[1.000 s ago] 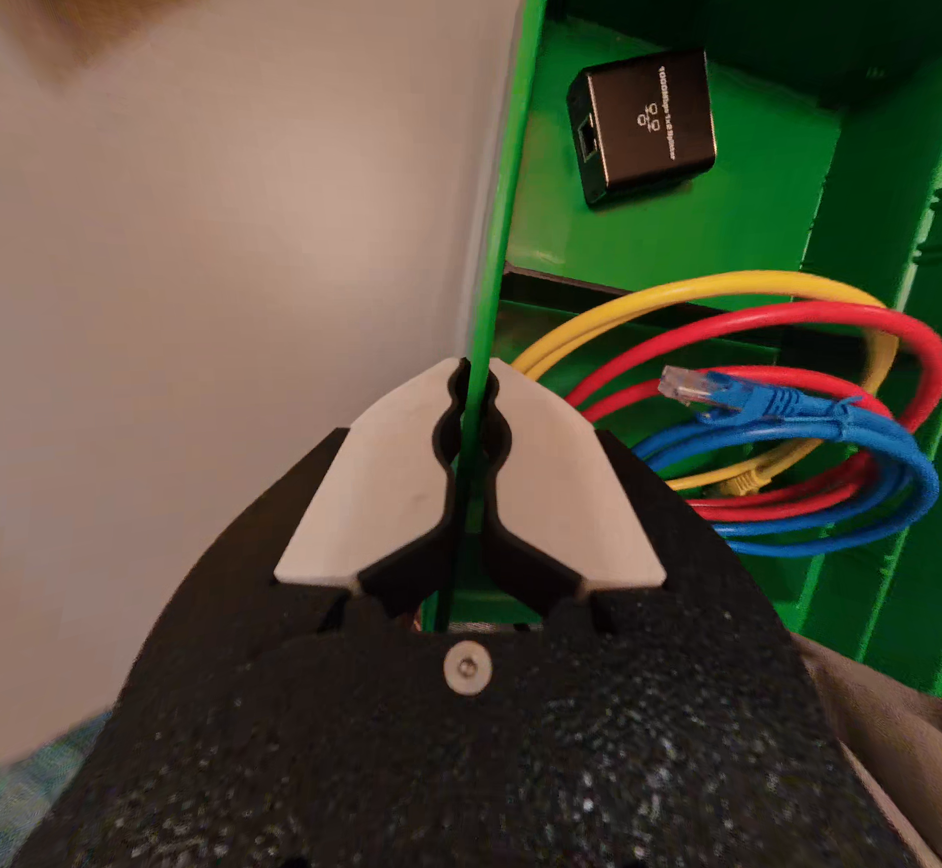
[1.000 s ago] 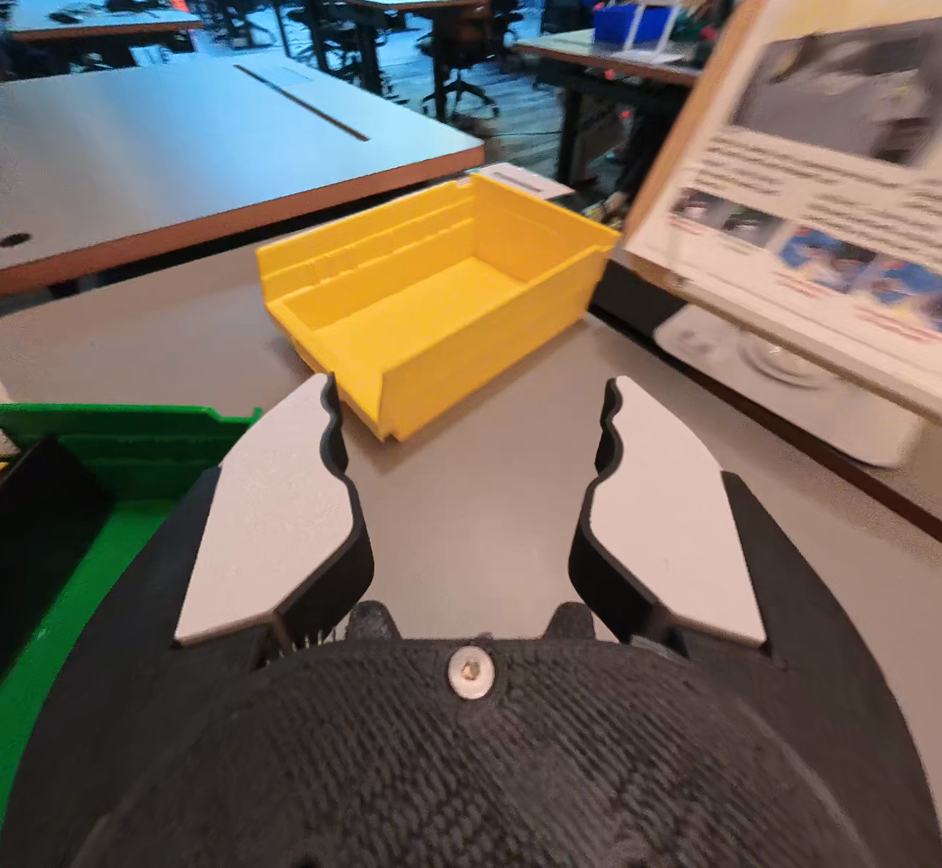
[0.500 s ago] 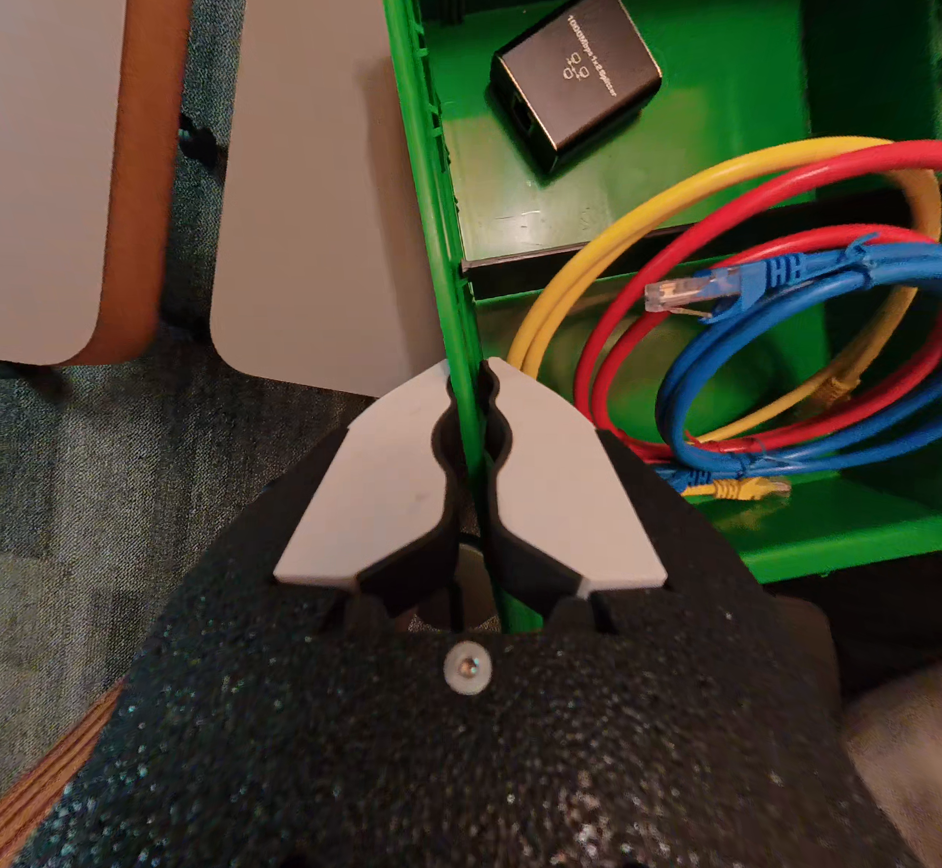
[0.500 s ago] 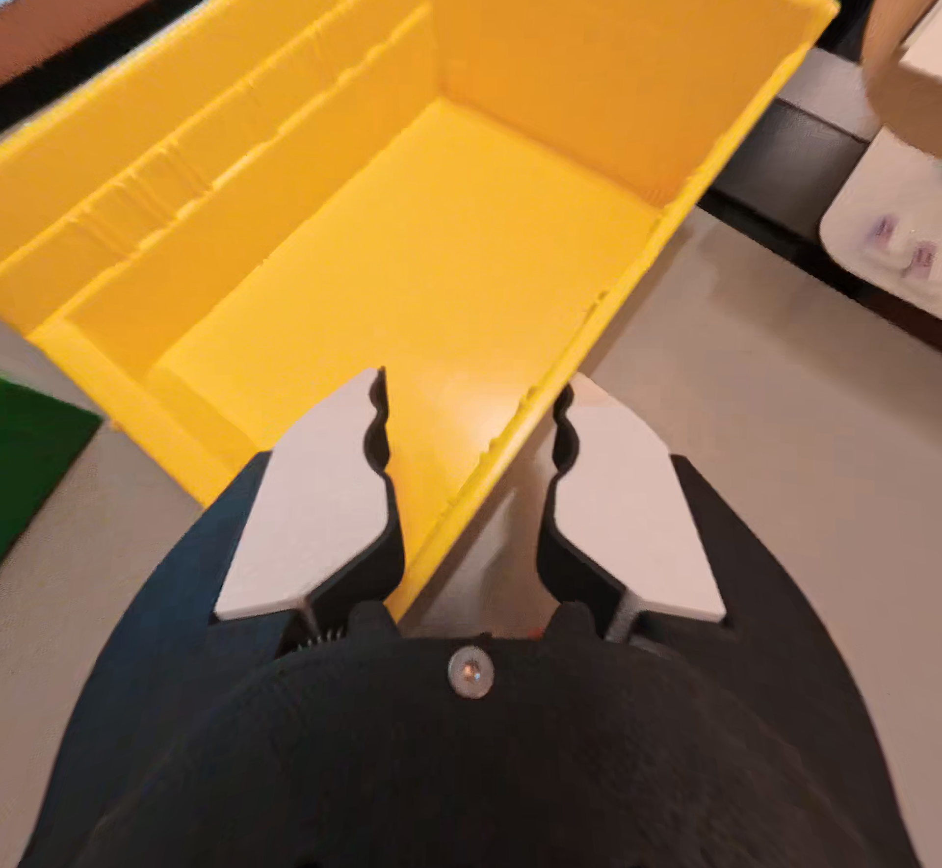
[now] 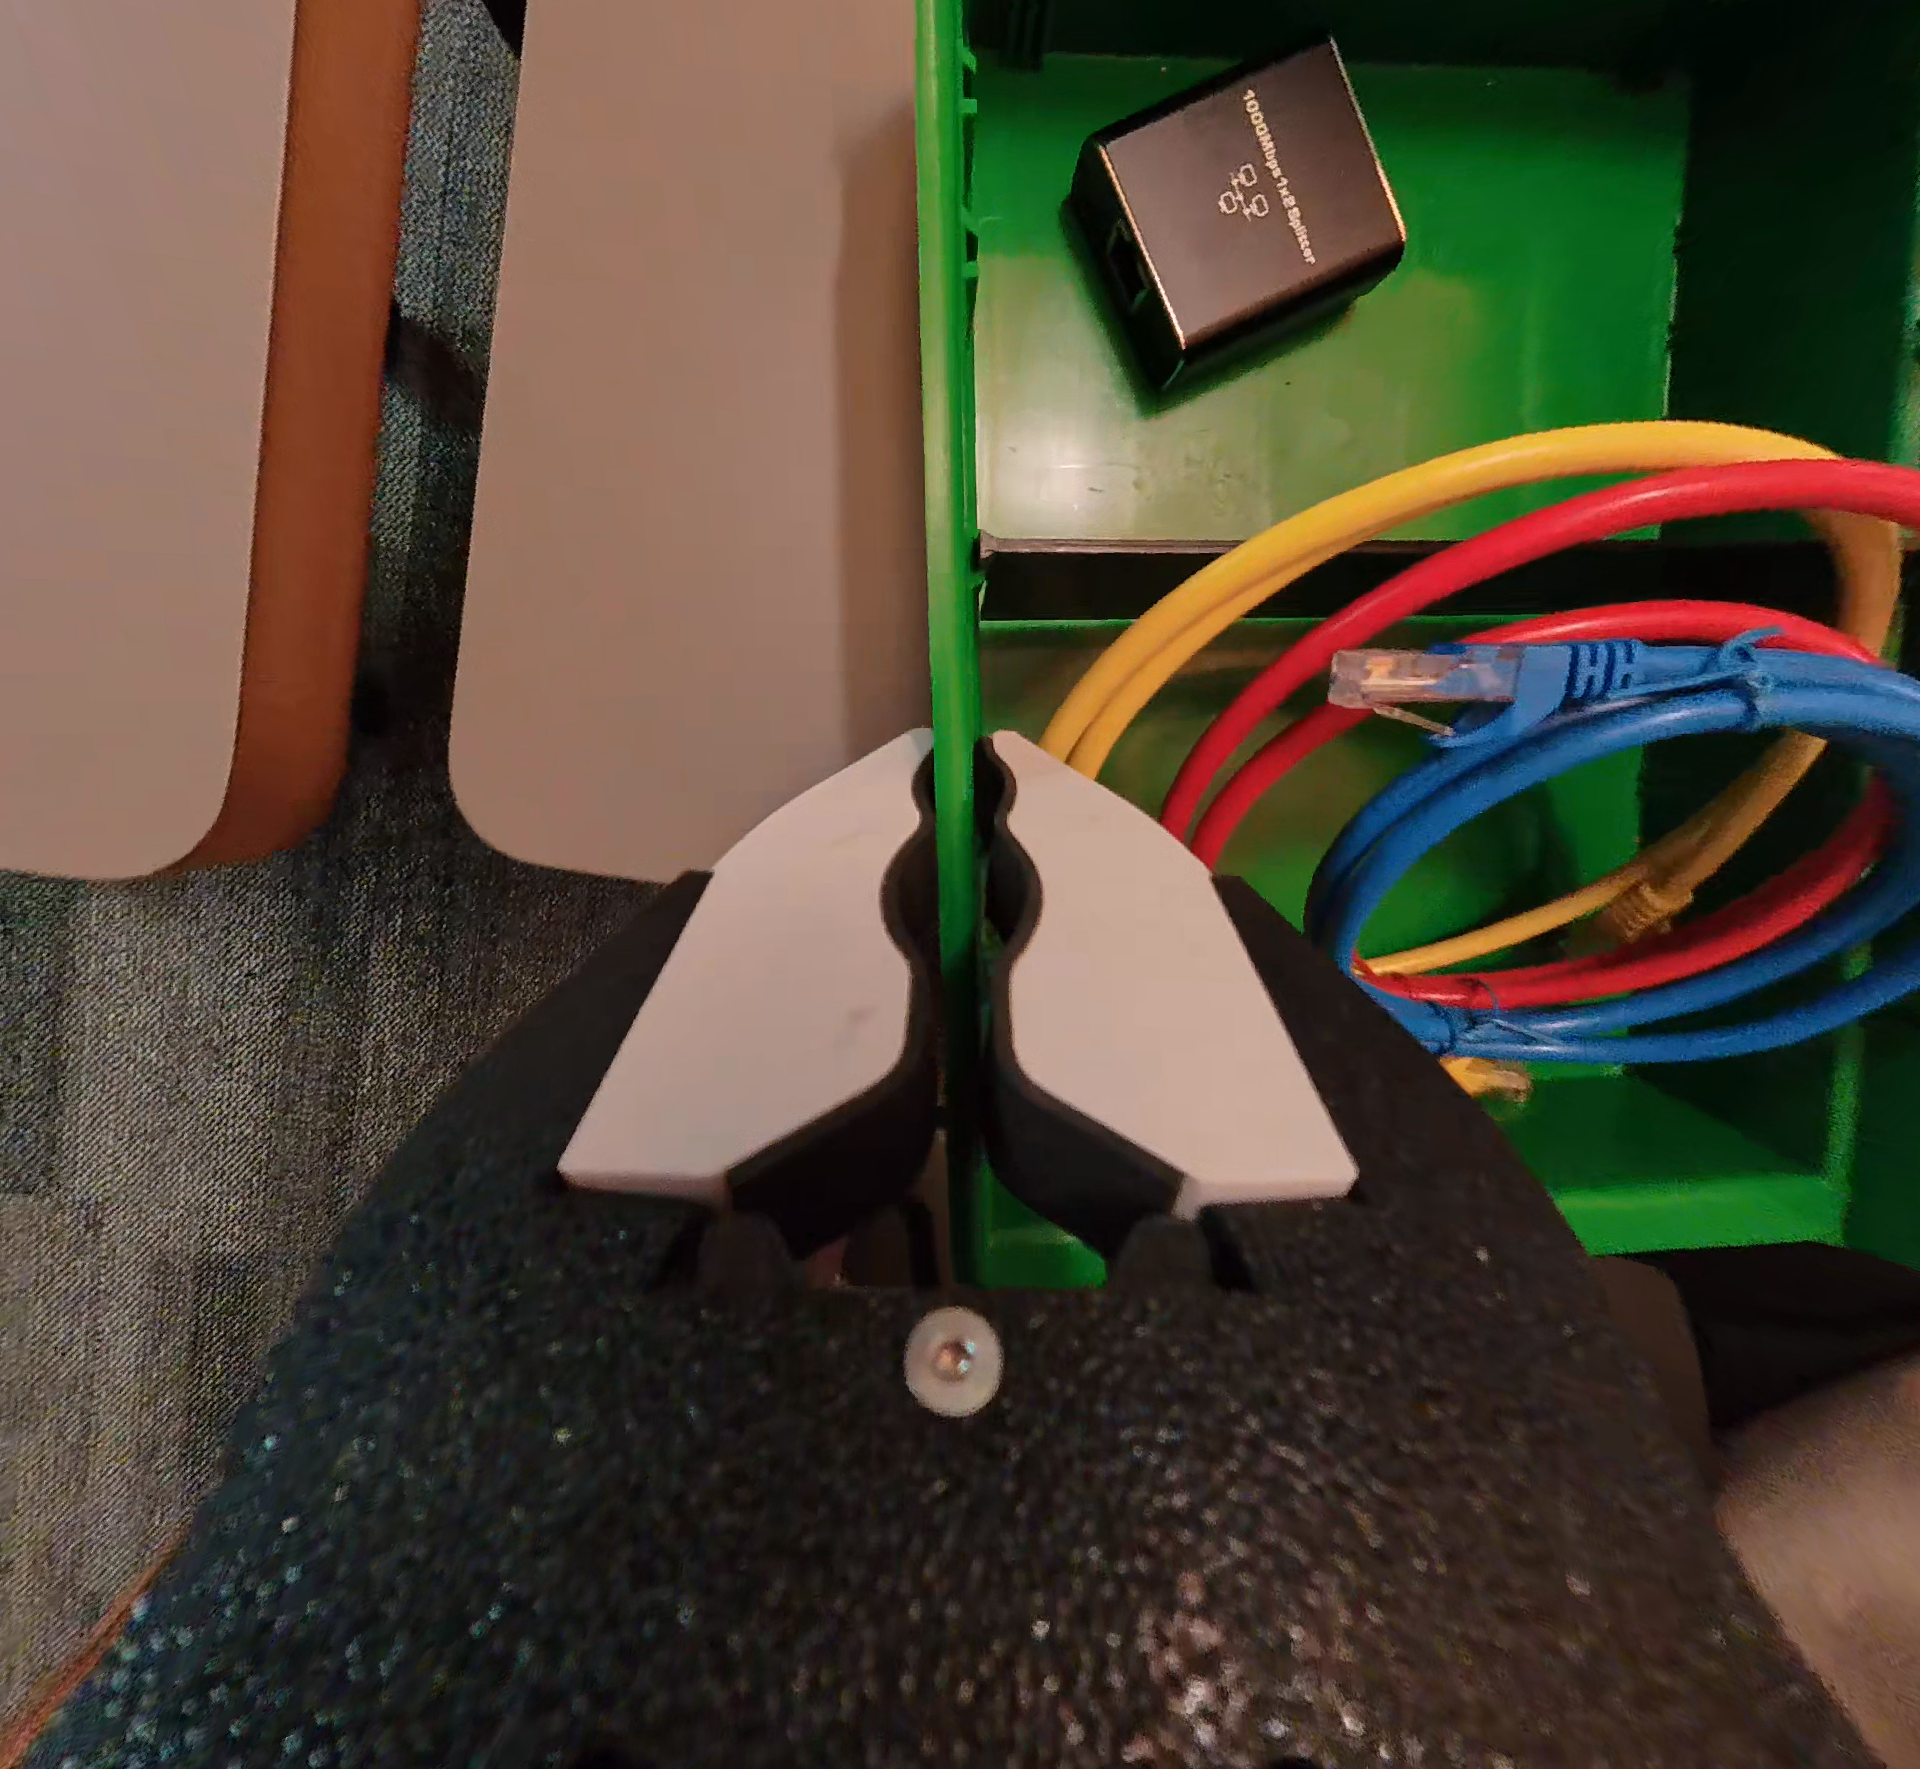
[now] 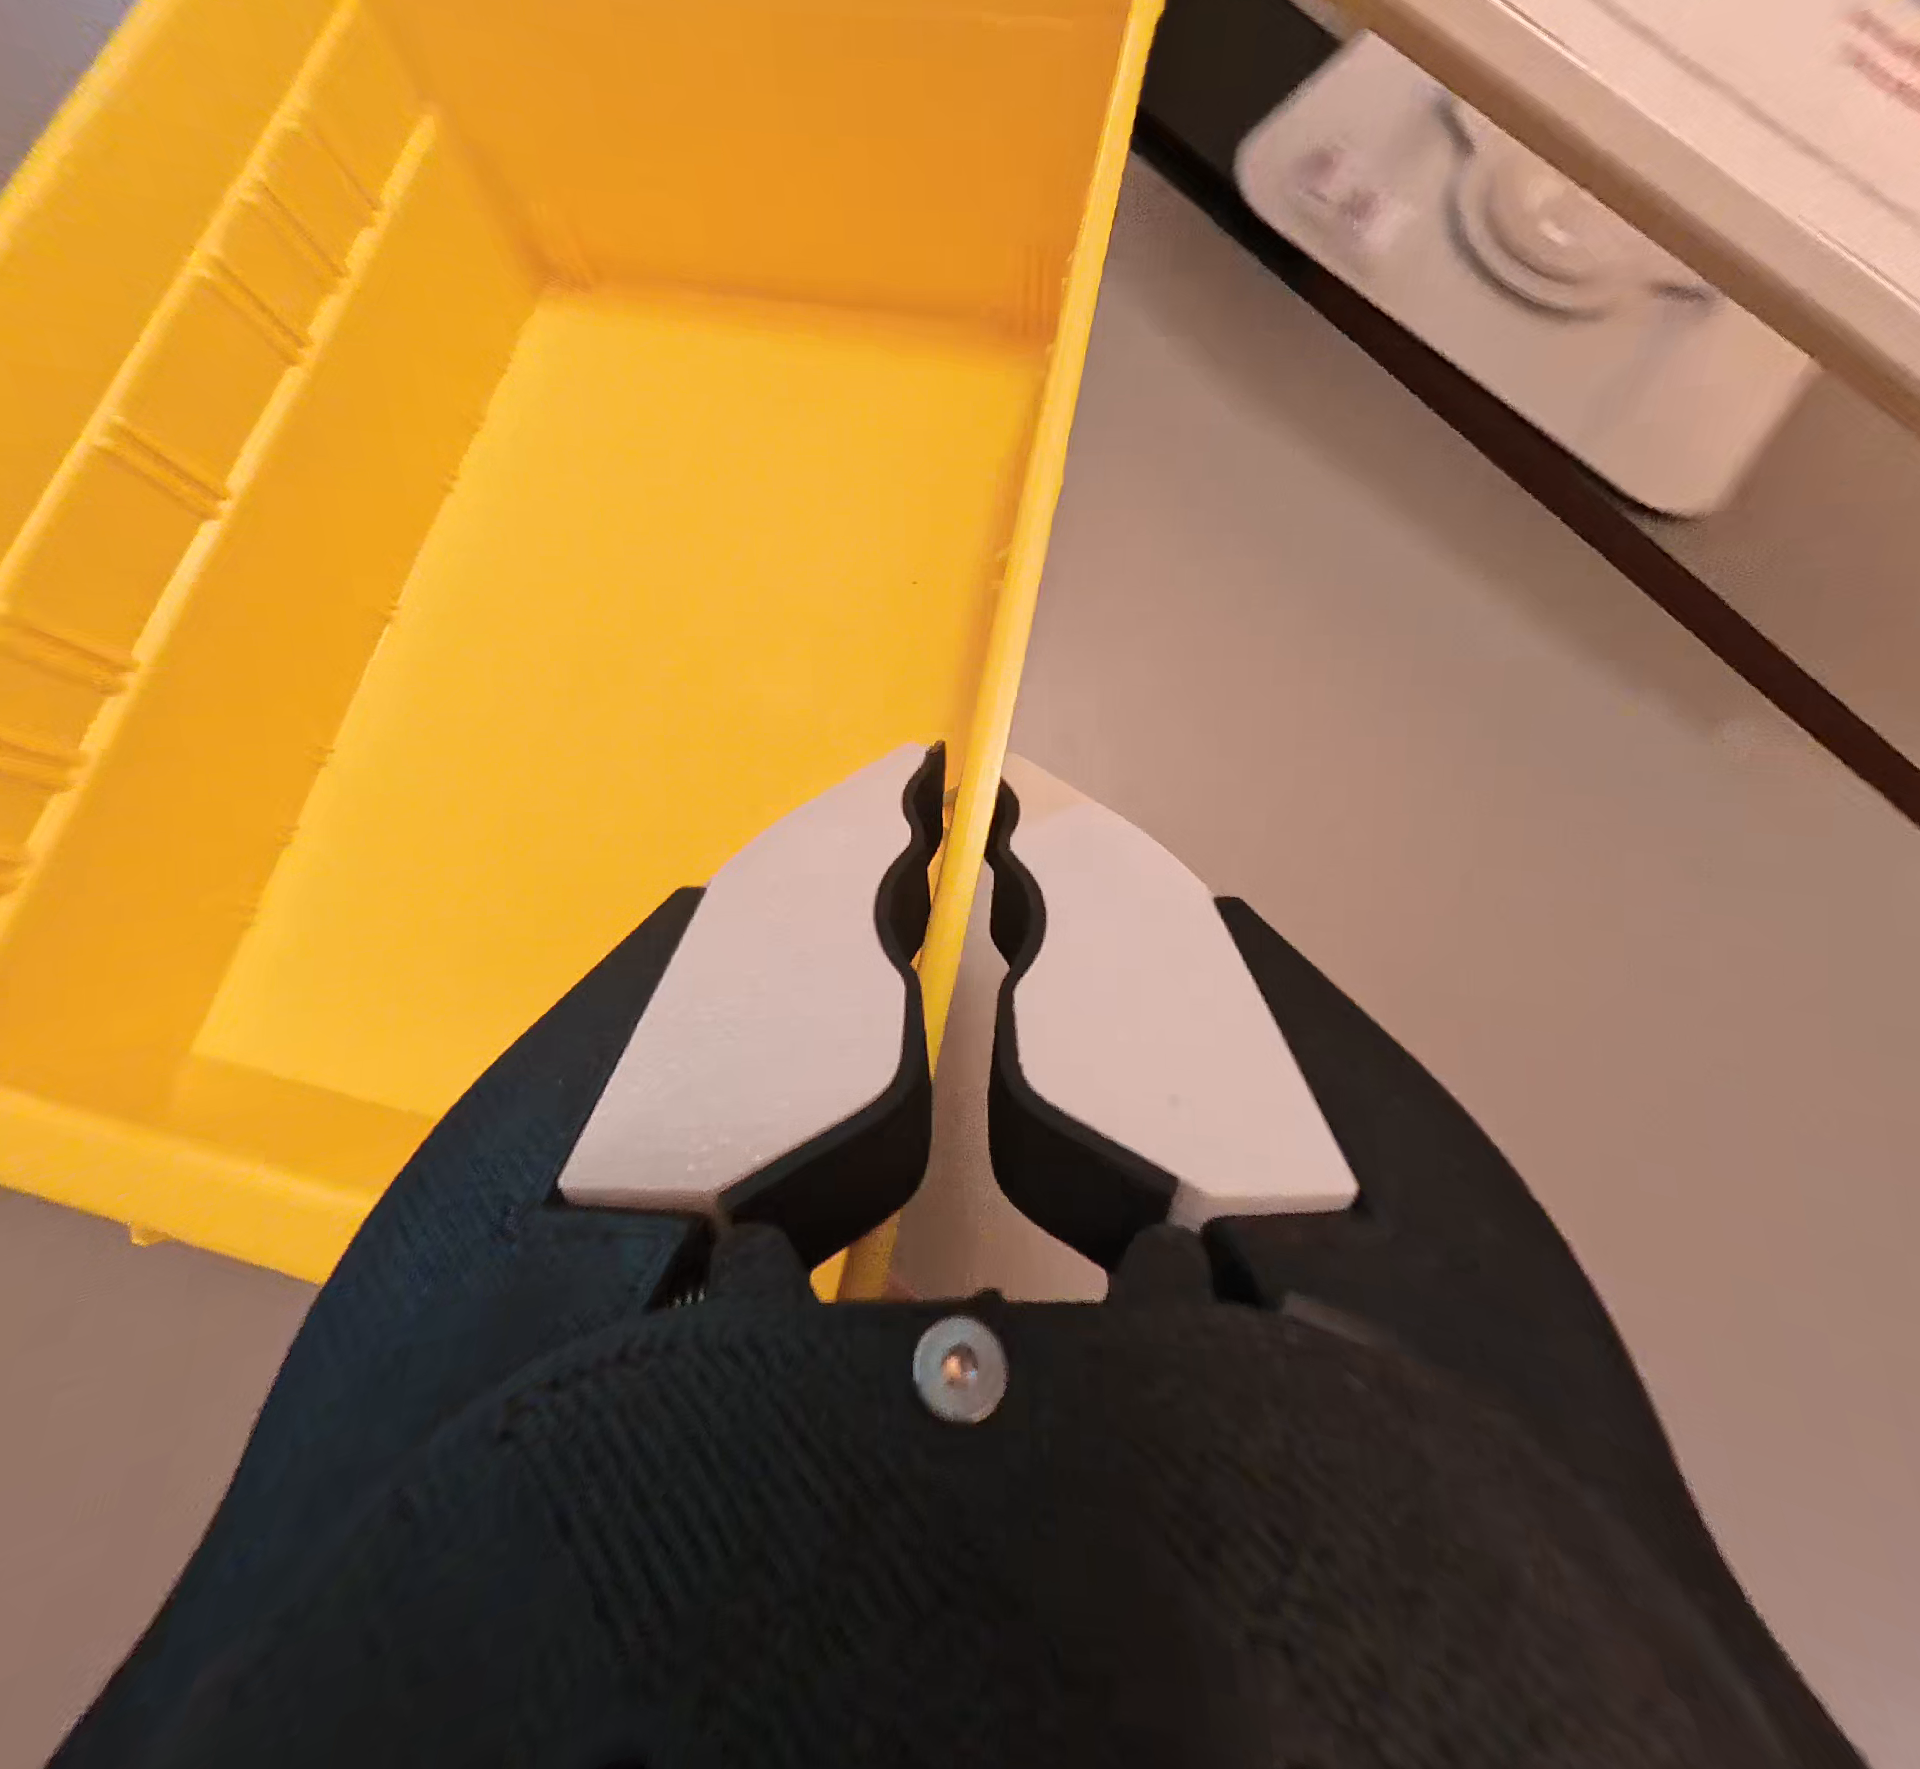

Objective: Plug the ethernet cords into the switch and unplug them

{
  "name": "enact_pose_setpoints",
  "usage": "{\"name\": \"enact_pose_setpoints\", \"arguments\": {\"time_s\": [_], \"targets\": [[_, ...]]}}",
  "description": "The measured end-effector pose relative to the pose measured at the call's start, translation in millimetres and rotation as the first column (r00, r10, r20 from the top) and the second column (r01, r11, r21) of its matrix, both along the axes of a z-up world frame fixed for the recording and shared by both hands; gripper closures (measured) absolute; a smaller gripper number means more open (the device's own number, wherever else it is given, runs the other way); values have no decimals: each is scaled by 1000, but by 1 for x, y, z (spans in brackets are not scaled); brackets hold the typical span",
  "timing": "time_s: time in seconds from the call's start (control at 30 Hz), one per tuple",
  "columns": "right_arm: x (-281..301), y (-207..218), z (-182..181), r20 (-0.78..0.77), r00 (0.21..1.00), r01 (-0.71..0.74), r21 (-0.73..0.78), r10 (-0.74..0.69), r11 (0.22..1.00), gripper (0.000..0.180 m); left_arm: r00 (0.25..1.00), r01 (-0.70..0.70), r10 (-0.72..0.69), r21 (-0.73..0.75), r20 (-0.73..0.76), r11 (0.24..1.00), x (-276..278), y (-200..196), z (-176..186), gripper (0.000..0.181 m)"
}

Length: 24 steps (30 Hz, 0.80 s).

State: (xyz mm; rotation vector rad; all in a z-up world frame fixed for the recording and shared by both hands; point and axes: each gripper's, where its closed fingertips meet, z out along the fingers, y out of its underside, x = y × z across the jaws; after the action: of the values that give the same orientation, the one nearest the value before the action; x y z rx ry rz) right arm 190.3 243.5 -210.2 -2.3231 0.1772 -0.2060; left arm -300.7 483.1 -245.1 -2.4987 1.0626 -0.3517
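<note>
Left wrist view, left to right: two grey tabletops point(image 5: 665, 369) with a strip of carpet point(image 5: 208, 1044) between them; then the left gripper point(image 5: 957, 763), its jaws closed on the left wall of the green bin point(image 5: 940, 265), which ran straight away from the camera. Inside the bin, in the far compartment, lay the switch point(image 5: 1242, 213), a small black box with rounded edges and white markings on top; its long axis ran diagonally, and the port face pointed toward the lower left. A dark divider point(image 5: 1091, 547) separated it from the near compartment, where the yellow cord point(image 5: 1299, 514), red cord point(image 5: 1455, 556) and blue cord point(image 5: 1455, 805) lay coiled together. The blue cord's clear plug point(image 5: 1403, 680) pointed left, its axis roughly horizontal.

Right wrist view: the yellow bin point(image 6: 520, 576), nothing visible inside it, stood on a grey table point(image 6: 1403, 836); the right gripper point(image 6: 971, 774) was clamped on its right wall, the rim running up and slightly right. A white device point(image 6: 1538, 285), blurred, lay at the far right.
</note>
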Motion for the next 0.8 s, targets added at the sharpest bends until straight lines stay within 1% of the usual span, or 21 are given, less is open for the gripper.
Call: {"name": "enact_pose_setpoints", "arguments": {"time_s": [0.03, 0.1, 0.2, 0.33, 0.43, 0.53, 0.6, 0.67, 0.73, 0.8], "targets": [[10, -25, 1, 7, 1000, 9, -8, -9, 1000, 174, 1000, 4, -4, -3, 5, 1000, 5, 1, 0, 177], [35, -77, 1, -34, 998, 48, 3, -48, 999, 173, 1000, 10, -10, -1, 14, 1000, 15, 4, 0, 177], [85, -154, -5, -88, 981, 172, 18, -170, 985, 173, 1000, 10, -10, 5, 24, 1000, 35, 11, 0, 177], [162, -244, -13, -112, 922, 374, 25, -369, 927, 173, 999, 26, -26, -9, 45, 1000, 72, 18, 0, 177], [214, -293, -12, -144, 869, 484, 46, -473, 874, 171, 993, 56, -53, -24, 102, 998, 111, 22, -1, 178], [259, -327, -15, -141, 819, 565, 32, -556, 824, 171, 986, 116, -115, 3, 123, 993, 150, 27, -1, 178], [285, -336, -17, -135, 805, 586, 35, -577, 809, 171, 984, 103, -102, -5, 145, 995, 178, 31, -1, 178], [303, -340, -20, -168, 789, 603, 26, -591, 798, 171, 986, 94, -95, 15, 137, 995, 206, 38, -1, 178], [319, -339, -22, -154, 799, 592, 35, -581, 805, 172, 987, 98, -102, 38, 126, 994, 235, 44, -2, 178], [329, -337, -26, -166, 798, 590, 12, -580, 808, 173, 985, 105, -110, 50, 129, 993, 263, 50, -2, 178]]}}
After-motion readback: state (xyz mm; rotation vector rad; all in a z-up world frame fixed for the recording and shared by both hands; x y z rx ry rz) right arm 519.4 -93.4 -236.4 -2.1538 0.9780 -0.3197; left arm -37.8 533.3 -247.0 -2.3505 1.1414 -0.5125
